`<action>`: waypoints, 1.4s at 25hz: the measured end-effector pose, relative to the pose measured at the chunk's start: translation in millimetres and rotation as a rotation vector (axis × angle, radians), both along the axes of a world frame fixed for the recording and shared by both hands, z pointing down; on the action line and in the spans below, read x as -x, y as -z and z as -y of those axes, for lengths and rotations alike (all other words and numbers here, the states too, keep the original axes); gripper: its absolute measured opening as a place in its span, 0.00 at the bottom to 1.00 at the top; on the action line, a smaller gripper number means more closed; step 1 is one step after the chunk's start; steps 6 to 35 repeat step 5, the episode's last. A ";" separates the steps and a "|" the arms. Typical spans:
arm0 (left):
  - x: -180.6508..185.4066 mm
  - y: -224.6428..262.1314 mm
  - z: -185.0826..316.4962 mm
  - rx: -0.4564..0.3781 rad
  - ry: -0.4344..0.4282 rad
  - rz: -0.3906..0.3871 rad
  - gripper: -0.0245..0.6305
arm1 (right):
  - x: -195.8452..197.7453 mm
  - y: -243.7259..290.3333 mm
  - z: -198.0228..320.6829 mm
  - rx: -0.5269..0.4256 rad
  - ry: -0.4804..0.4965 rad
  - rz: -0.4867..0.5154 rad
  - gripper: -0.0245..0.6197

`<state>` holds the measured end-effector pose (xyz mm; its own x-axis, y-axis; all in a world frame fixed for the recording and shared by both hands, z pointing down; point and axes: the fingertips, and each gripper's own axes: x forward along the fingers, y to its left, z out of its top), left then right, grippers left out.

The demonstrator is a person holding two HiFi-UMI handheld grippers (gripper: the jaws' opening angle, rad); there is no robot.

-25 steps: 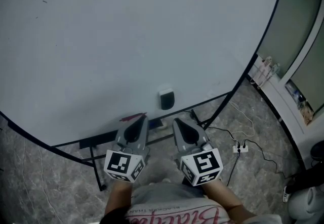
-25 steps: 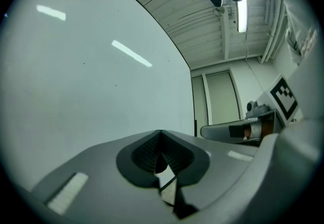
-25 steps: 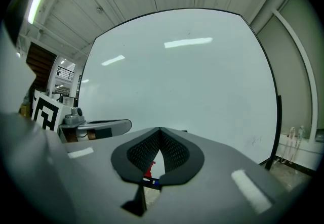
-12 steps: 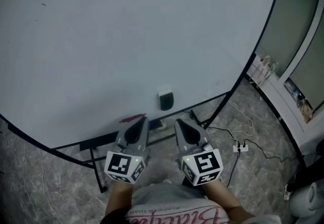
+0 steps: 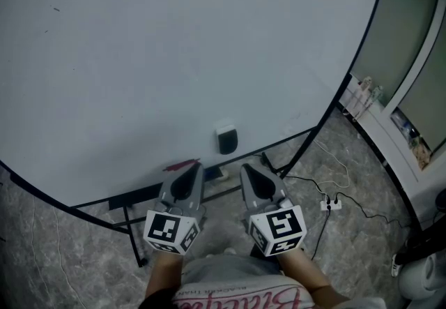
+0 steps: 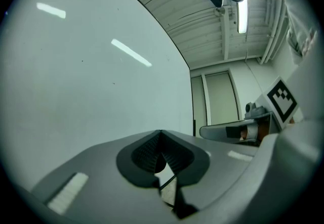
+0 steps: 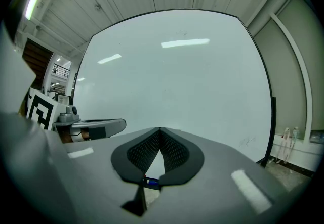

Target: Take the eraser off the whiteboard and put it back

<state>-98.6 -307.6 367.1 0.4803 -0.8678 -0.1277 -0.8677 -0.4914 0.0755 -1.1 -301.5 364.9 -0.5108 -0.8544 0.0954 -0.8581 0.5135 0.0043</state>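
A dark eraser [image 5: 227, 139] with a pale top clings to the large whiteboard [image 5: 160, 56] near its lower edge. My left gripper [image 5: 189, 169] and right gripper [image 5: 249, 169] are held side by side below the board, pointing at it, a short way under the eraser. Both are shut with nothing in them. In the left gripper view the jaw tips [image 6: 161, 132] meet in front of the board [image 6: 91, 81]. In the right gripper view the tips [image 7: 160, 129] also meet, and the left gripper [image 7: 93, 127] shows beside them. The eraser is not seen in either gripper view.
A red marker [image 5: 180, 162] lies on the board's tray. The board's black stand legs [image 5: 132, 227] reach the grey stone floor. A white power strip [image 5: 331, 204] with cables lies at right. A white window ledge [image 5: 380, 123] with small bottles runs along the right side.
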 end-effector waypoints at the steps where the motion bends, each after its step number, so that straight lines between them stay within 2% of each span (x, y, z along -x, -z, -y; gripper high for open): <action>1: -0.6 0.0 0.2 0.000 0.000 0.001 0.04 | -0.4 0.0 0.6 0.001 -0.002 0.001 0.04; 35: -1.5 1.3 2.3 -0.002 0.001 0.004 0.04 | -1.3 -0.3 4.2 0.006 -0.007 0.006 0.04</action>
